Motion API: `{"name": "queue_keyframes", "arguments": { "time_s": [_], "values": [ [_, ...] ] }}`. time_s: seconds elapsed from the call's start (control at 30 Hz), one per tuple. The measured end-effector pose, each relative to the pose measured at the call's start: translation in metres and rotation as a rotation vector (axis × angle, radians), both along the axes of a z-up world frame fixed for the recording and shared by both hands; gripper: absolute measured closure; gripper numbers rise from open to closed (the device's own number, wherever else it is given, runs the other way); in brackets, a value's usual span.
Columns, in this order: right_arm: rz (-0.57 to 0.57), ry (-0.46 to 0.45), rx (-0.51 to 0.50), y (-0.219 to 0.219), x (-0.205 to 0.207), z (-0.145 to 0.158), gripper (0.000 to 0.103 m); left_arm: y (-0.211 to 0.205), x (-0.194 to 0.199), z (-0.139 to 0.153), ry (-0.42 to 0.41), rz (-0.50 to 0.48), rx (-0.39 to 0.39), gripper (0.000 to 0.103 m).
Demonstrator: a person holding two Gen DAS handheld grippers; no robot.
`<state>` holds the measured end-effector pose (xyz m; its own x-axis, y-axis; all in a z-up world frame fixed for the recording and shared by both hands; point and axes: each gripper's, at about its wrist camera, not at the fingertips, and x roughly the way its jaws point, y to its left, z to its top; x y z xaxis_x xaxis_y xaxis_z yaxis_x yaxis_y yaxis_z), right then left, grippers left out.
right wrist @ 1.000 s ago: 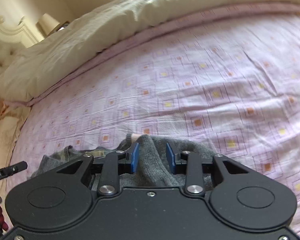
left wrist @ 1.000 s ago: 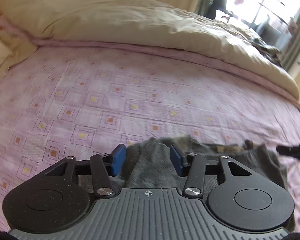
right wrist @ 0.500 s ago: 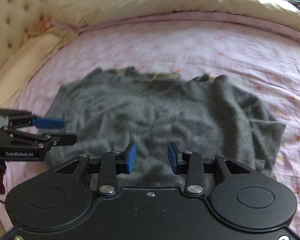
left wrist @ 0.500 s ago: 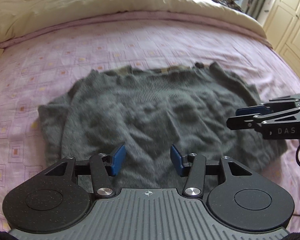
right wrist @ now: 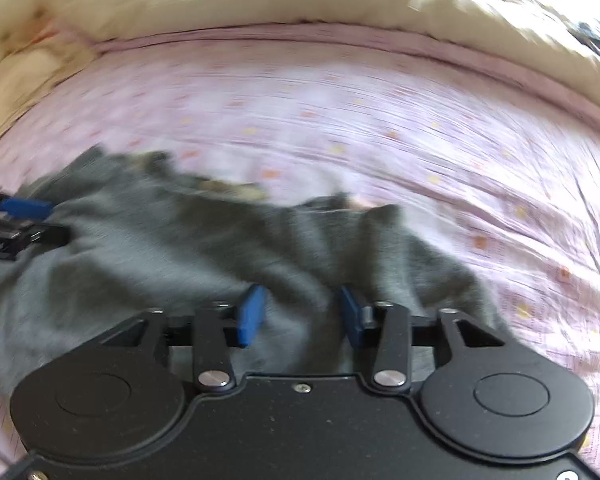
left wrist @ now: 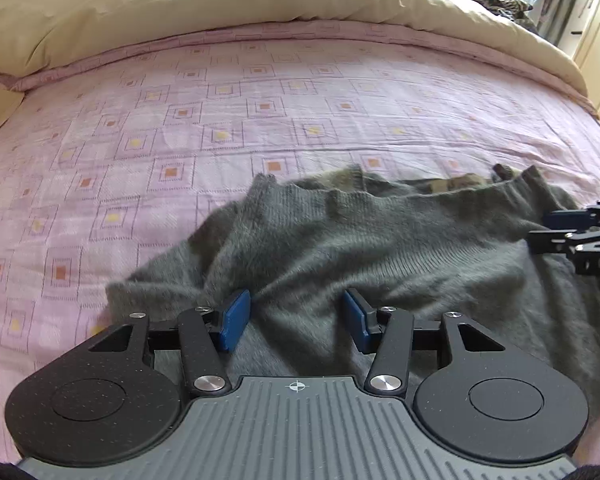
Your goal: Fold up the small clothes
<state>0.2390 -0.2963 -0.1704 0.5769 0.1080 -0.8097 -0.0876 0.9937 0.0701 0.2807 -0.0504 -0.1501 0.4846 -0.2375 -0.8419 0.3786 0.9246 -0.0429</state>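
Grey jumper (left wrist: pixel 380 248) rumpled on the pink bed sheet (left wrist: pixel 220 120), not yet folded
Left gripper (left wrist: pixel 296 316) and right gripper (right wrist: pixel 300 312), fingers apart over its near edge: pinch both corners evenly, then lift together

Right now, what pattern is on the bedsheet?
Pink bedsheet with nested squares, orange or yellow at the centres; clearest in the left wrist view.

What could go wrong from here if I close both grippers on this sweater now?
1. The grey sweater is bunched into ridges between the open left gripper fingers, so closing may catch several layers, not one edge.
2. The right wrist view is motion-blurred; the open right gripper could close off target.
3. The loose pink patterned bedspread lies right under the knit and might get pinched too.
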Motion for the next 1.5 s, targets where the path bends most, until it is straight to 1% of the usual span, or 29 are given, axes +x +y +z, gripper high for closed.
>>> {"name": "queue_keyframes", "arguments": {
  "time_s": [0.07,0.17,0.27,0.37,0.47,0.53,0.6,0.67,0.7,0.73,0.8,0.9,0.97,1.07,1.13,1.2,1.3,1.33,1.37,1.43,1.47,1.5],
  "values": [
    [-0.048,0.006,0.016,-0.011,0.005,-0.003,0.045,0.0,0.006,-0.002,0.001,0.0,0.014,0.051],
    [-0.074,0.005,0.025,-0.018,0.007,0.001,0.045,0.003,0.008,0.004,0.006,0.037,-0.009,0.051],
    [-0.094,-0.025,0.012,-0.016,-0.001,0.012,0.042,0.009,0.002,0.014,-0.005,0.095,-0.037,0.051],
    [-0.038,-0.083,0.001,-0.003,-0.014,0.028,0.041,0.017,-0.009,0.02,-0.018,0.144,-0.066,0.051],
    [0.071,-0.105,0.009,0.026,-0.026,0.036,0.04,0.025,-0.021,0.02,0.001,0.202,-0.077,0.05],
    [0.15,-0.096,0.0,0.049,-0.03,0.033,0.037,0.032,-0.028,0.018,0.022,0.249,-0.076,0.05],
    [0.21,-0.068,-0.015,0.072,-0.028,0.024,0.037,0.04,-0.035,0.018,0.036,0.288,-0.081,0.05],
    [0.241,-0.032,-0.073,0.088,-0.019,0.009,0.037,0.047,-0.041,0.019,0.052,0.306,-0.092,0.049],
    [0.239,-0.018,-0.089,0.09,-0.013,0.002,0.036,0.049,-0.043,0.019,0.065,0.305,-0.099,0.047],
    [0.218,-0.018,-0.079,0.087,-0.004,-0.002,0.028,0.051,-0.045,0.019,0.079,0.297,-0.107,0.041],
    [0.14,0.006,-0.057,0.074,0.01,-0.003,0.018,0.052,-0.049,0.021,0.096,0.276,-0.11,0.036],
    [0.041,0.025,-0.025,0.054,0.023,0.005,0.018,0.047,-0.057,0.026,0.075,0.244,-0.088,0.033],
    [0.015,-0.01,0.014,0.044,0.018,0.018,0.018,0.041,-0.061,0.028,0.06,0.215,-0.078,0.03],
    [0.026,-0.048,0.093,0.033,-0.007,0.034,0.017,0.03,-0.068,0.029,0.044,0.176,-0.077,0.026],
    [0.035,-0.05,0.149,0.026,-0.03,0.038,0.016,0.025,-0.072,0.026,0.058,0.154,-0.081,0.025],
    [0.035,-0.03,0.193,0.018,-0.053,0.037,0.016,0.021,-0.075,0.021,0.075,0.139,-0.078,0.025],
    [-0.008,0.035,0.194,0.0,-0.086,0.024,0.016,0.018,-0.077,0.009,0.109,0.116,-0.045,0.024],
    [-0.039,0.062,0.181,-0.009,-0.096,0.018,0.016,0.018,-0.077,0.005,0.121,0.102,-0.032,0.022],
    [-0.079,0.092,0.165,-0.018,-0.104,0.012,0.016,0.017,-0.078,0.003,0.112,0.086,-0.021,0.021],
    [-0.158,0.127,0.153,-0.039,-0.12,0.004,0.016,0.014,-0.077,0.001,0.114,0.06,-0.006,0.016],
    [-0.18,0.132,0.16,-0.047,-0.126,0.002,0.016,0.012,-0.075,0.0,0.119,0.051,0.001,0.014],
    [-0.187,0.138,0.173,-0.053,-0.131,0.001,0.016,0.011,-0.074,-0.001,0.122,0.044,0.007,0.01]
  ]
}}
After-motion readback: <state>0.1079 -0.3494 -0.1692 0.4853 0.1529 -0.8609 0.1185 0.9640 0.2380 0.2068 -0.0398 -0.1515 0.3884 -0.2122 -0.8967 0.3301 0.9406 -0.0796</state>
